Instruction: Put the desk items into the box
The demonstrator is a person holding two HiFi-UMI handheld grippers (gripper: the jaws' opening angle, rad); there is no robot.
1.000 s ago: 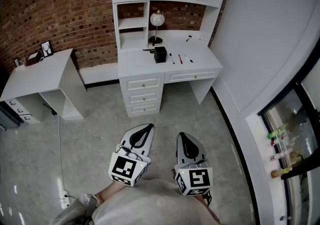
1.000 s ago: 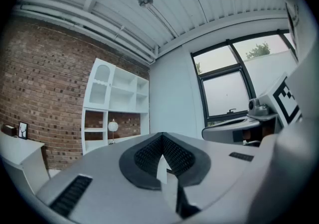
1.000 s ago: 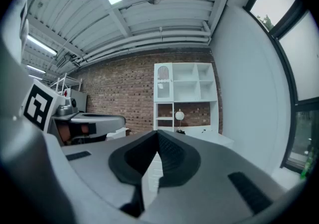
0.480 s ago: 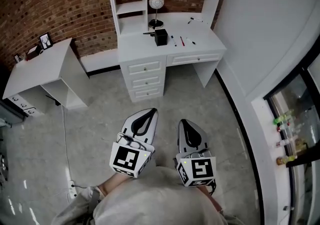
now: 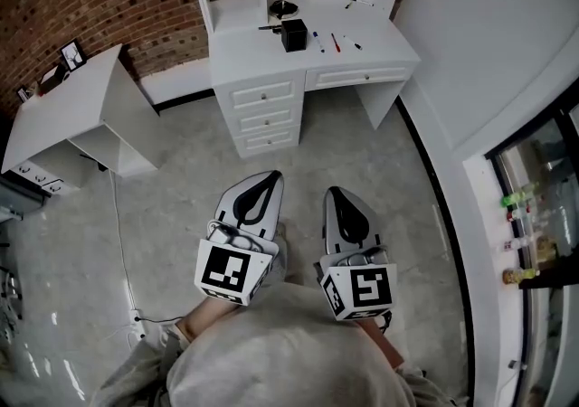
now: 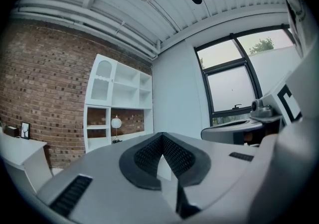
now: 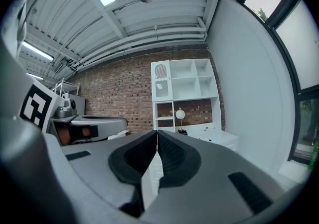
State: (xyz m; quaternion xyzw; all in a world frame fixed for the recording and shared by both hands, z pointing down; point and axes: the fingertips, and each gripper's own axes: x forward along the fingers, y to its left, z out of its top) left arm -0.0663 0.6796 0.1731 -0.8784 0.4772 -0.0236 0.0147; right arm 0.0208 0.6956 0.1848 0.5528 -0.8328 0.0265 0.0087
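Left hand-held gripper and right hand-held gripper are both closed tight, holding nothing. Black box sits on the far table, pens just right of it. Its inside is too small to make out.

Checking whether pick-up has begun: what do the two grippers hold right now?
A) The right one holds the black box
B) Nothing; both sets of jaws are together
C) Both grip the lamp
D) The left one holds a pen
B: each gripper view shows the jaws meeting with nothing between them. The left gripper and right gripper hang over the floor, short of the desk, where the pens and black box sit.
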